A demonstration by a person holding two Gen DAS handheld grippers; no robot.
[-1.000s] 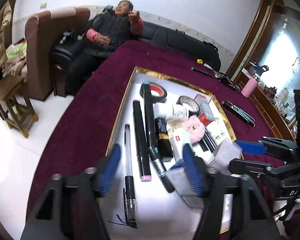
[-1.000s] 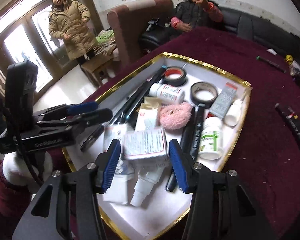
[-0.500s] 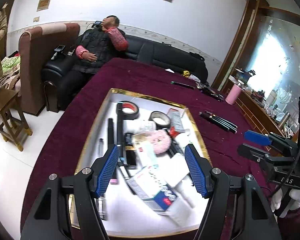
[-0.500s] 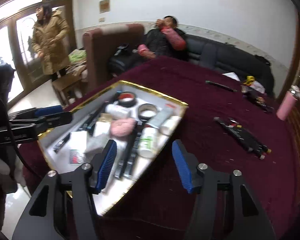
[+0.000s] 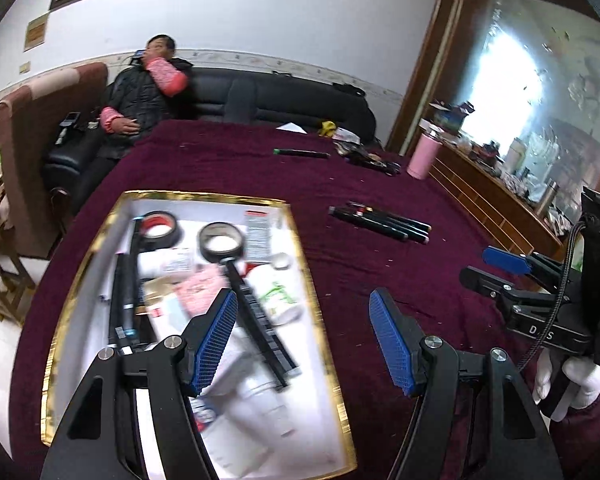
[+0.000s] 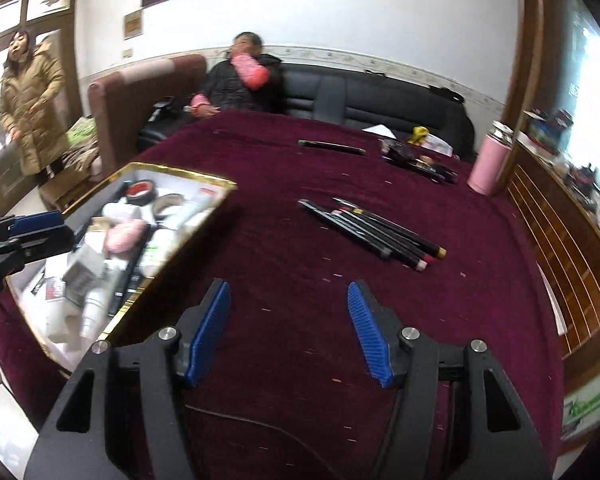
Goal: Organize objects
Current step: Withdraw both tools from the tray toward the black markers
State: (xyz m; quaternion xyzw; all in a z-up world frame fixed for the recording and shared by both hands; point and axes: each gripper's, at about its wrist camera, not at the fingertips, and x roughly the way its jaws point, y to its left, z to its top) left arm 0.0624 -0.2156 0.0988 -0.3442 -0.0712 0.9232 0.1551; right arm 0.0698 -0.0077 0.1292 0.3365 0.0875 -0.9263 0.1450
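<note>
A gold-rimmed white tray (image 5: 204,197) lies on the dark red tablecloth. It holds tape rolls (image 5: 220,240), white bottles (image 5: 278,292), black pens and small boxes, all blurred. My left gripper (image 5: 303,300) hovers open over the tray's right rim, with nothing between its blue pads. My right gripper (image 6: 287,292) stands open and empty above bare cloth, right of the tray (image 6: 188,178). A bundle of black pens (image 6: 372,232) lies on the cloth ahead of it. Each gripper shows in the other's view: the right gripper (image 5: 476,264), the left gripper (image 6: 66,227).
A pink flask (image 6: 490,160) stands at the table's far right, by a wooden cabinet (image 6: 556,232). A green-tipped pen (image 6: 332,146) and a heap of dark items (image 6: 420,162) lie at the far edge. One person sits on the black sofa (image 6: 364,96); another stands at the left.
The right gripper had a white box between its pads over the tray; it now stands wider and empty, swung right over the cloth. The left gripper drew back and swung right too.
</note>
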